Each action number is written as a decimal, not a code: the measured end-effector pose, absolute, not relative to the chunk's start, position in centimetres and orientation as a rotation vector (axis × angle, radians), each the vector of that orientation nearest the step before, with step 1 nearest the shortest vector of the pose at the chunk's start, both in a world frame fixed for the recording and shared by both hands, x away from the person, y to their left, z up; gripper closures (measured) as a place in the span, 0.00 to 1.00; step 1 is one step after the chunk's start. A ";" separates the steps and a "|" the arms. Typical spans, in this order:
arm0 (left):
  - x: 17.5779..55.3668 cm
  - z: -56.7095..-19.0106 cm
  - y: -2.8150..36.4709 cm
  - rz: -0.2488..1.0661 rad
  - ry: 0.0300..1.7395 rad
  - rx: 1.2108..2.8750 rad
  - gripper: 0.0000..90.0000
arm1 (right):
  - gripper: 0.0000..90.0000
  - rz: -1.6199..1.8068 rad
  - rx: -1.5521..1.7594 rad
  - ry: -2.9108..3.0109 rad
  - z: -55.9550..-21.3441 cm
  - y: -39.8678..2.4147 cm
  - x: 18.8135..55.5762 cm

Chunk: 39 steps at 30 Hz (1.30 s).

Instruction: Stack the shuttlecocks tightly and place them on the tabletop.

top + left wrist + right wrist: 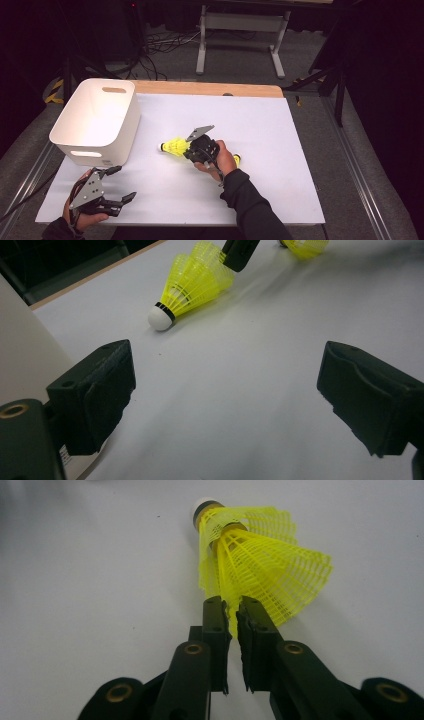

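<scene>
1. Pinching the rim of a yellow plastic-mesh shuttlecock [260,565] with a white rounded nose, the right gripper [232,612] has its two black jaws nearly together, with the edge of the mesh skirt caught between them.
2. In the high view this shuttlecock [173,147] lies near the middle of the white table top [260,125], its nose pointing toward the white plastic bin.
3. In the right gripper view, the skirt looks doubled, as though two shuttlecocks were nested; I cannot tell for certain.
4. The white plastic bin [95,120], rectangular with cut-out handles, stands at the table's left side, well apart from the shuttlecock.
5. A second yellow shuttlecock [236,160] lies just beside the person's right hand [222,159], partly hidden by it.
6. The left gripper [122,184] sits at the table's near left corner, its jaws spread wide with nothing between them.
7. In the left gripper view the held shuttlecock [192,285] lies ahead, its nose on the table.
</scene>
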<state>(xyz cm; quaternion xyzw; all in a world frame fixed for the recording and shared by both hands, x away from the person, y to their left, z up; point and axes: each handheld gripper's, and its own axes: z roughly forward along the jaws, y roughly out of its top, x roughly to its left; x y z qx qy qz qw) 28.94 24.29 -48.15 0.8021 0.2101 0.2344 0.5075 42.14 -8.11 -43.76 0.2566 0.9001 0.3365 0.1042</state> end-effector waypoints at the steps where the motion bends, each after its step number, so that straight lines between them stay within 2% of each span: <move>1: 28.9 -48.2 24.3 0.566 0.507 1.934 0.10 | 0.94 0.992 0.757 2.654 -43.8 -8.1 42.1; 3: 29.0 -48.2 24.3 0.565 0.509 1.933 0.10 | 0.97 0.978 0.738 2.660 -44.0 -7.8 42.1; 10: 29.0 -48.2 24.3 0.562 0.506 1.933 0.10 | 0.97 0.964 0.731 2.658 -44.0 -7.7 42.1; 13: 28.9 -48.2 24.3 0.562 0.504 1.932 0.10 | 0.92 0.959 0.733 2.655 -44.0 -7.7 42.1; 14: 28.9 -48.2 24.3 0.563 0.506 1.932 0.10 | 0.84 0.948 0.723 2.636 -44.0 -7.7 42.1; 15: 28.9 -48.2 24.3 0.563 0.506 1.932 0.10 | 0.84 0.948 0.723 2.636 -44.0 -7.7 42.1; 17: 28.9 -48.2 24.3 0.564 0.505 1.934 0.10 | 0.78 0.945 0.736 2.618 -43.6 -8.0 41.9; 39: 29.0 -48.2 24.2 0.567 0.510 1.942 0.10 | 0.57 0.960 0.692 2.447 -39.3 -12.7 39.4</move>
